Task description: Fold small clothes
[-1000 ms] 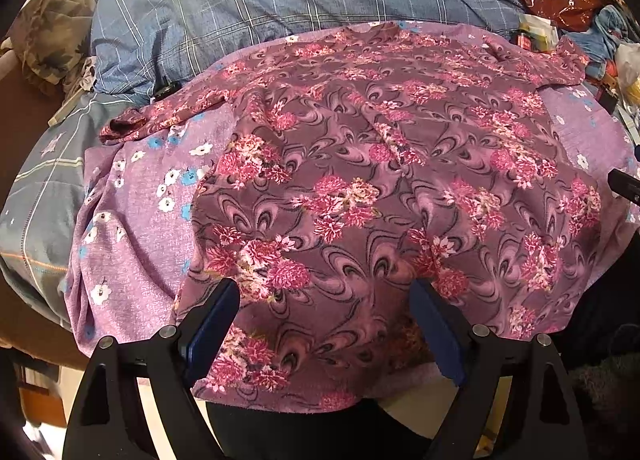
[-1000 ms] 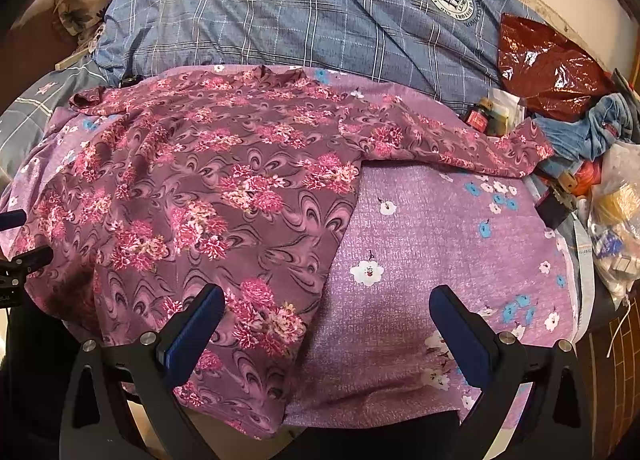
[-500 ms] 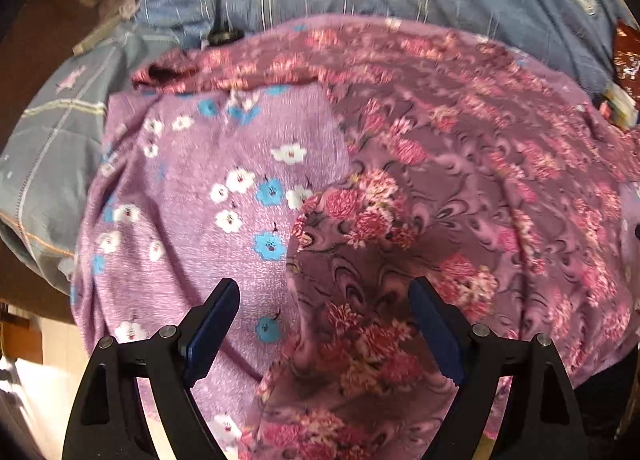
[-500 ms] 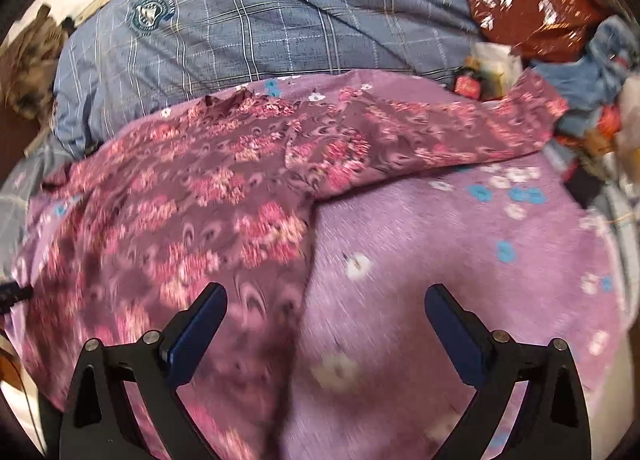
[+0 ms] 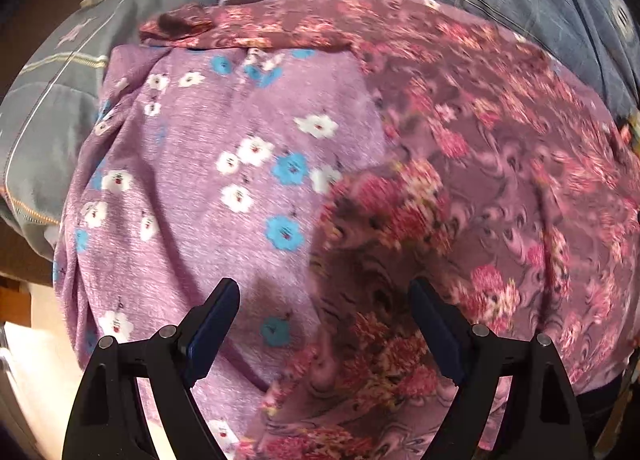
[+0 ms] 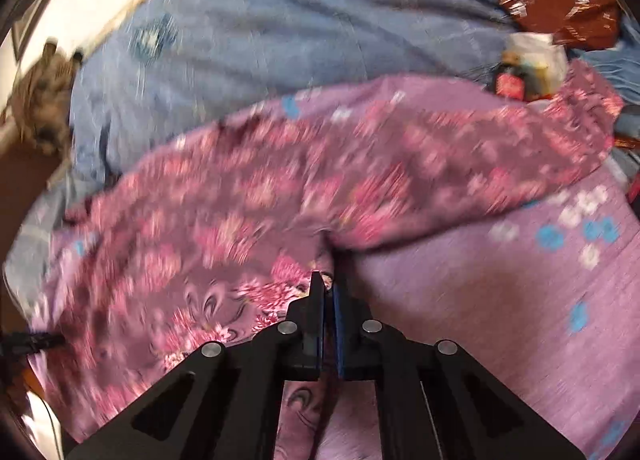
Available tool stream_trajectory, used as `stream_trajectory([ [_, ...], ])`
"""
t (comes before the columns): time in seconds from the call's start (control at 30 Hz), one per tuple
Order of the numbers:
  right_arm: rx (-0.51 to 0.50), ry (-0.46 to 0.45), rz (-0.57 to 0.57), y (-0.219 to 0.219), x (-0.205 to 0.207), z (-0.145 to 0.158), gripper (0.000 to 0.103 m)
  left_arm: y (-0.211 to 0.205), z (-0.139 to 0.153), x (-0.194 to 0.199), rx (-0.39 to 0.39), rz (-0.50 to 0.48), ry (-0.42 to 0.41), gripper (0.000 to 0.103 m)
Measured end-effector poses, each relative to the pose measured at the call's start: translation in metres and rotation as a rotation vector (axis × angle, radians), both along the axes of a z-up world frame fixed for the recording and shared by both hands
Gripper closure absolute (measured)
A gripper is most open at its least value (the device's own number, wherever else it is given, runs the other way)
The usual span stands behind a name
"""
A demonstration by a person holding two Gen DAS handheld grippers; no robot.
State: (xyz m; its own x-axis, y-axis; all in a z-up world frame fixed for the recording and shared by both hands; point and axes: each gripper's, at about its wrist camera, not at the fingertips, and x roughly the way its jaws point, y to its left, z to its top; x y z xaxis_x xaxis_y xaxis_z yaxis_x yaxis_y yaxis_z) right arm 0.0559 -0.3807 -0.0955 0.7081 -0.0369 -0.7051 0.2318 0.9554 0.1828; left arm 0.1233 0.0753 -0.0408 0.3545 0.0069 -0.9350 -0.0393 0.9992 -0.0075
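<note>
Left wrist view: the left gripper [image 5: 324,312] hangs with its jaws spread wide and nothing between them, over the edge of the floral shirt [image 5: 480,188] — the shirt fills the frame from 12 to 5 o'clock, lying on a lilac flowered cloth [image 5: 192,180].

Right wrist view: the right gripper [image 6: 327,292] is pinched closed on the floral shirt's [image 6: 248,212] edge at 6 o'clock — a blue plaid quilt [image 6: 280,32] lies at 12. No containers are discernible.

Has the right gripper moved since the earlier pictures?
Yes. The right gripper has advanced toward the blue plaid pillow, reaching the floral shirt at its edge, and has shut on it.
</note>
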Motion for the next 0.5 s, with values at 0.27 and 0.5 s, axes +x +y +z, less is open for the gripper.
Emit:
stream_trajectory([
  [0.27, 0.117, 0.131, -0.038, -0.018, 0.003, -0.016, 0.086, 0.014, -0.018, 0.005, -0.062, 0.031, 0.065, 0.017],
  [0.5, 0.25, 0.171, 0.051, 0.012, -0.091, -0.031, 0.053, 0.017, -0.029, 0.005, -0.075, 0.022, 0.086, 0.016],
])
